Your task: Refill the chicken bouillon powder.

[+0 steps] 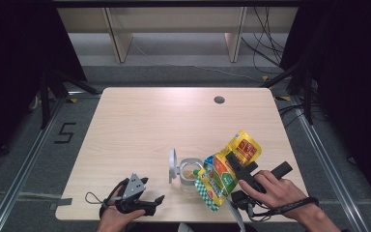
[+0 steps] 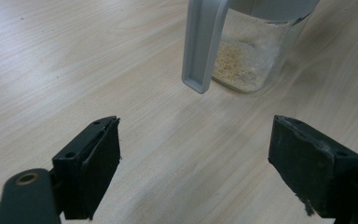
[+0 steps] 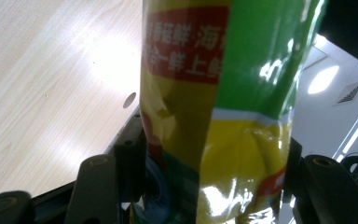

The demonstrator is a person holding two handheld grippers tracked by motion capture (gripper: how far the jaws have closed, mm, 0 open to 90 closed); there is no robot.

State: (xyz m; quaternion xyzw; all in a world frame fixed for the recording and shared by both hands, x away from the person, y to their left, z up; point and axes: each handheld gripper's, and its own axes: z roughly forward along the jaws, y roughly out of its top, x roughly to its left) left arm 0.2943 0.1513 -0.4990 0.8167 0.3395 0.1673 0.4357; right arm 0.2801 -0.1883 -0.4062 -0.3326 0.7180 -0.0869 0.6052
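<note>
Near the front right of the counter (image 1: 140, 121), my right claw (image 1: 235, 166) clamps a yellow and green pouch (image 1: 224, 171) across its middle, both pads pressed into the crinkled foil. I hold the pouch tilted, its lower end with the green checkered corner hanging just over the mouth of a small clear jar (image 1: 189, 173), its upper yellow end pointing away toward the counter's far right. In the right claw view the pouch (image 3: 214, 116) rises between my jaws, red band with white lettering on top, glossy yellow below.

The jar stands upright on the counter, its grey flip lid (image 1: 173, 165) swung open to the left. In the left claw view the jar (image 2: 256, 51) holds a low layer of pale, sandy grains, with the lid (image 2: 203, 44) hanging in front of it.

My left claw (image 1: 145, 203) rests low near the front edge, well left of the jar, jaws spread wide with nothing between them.
</note>
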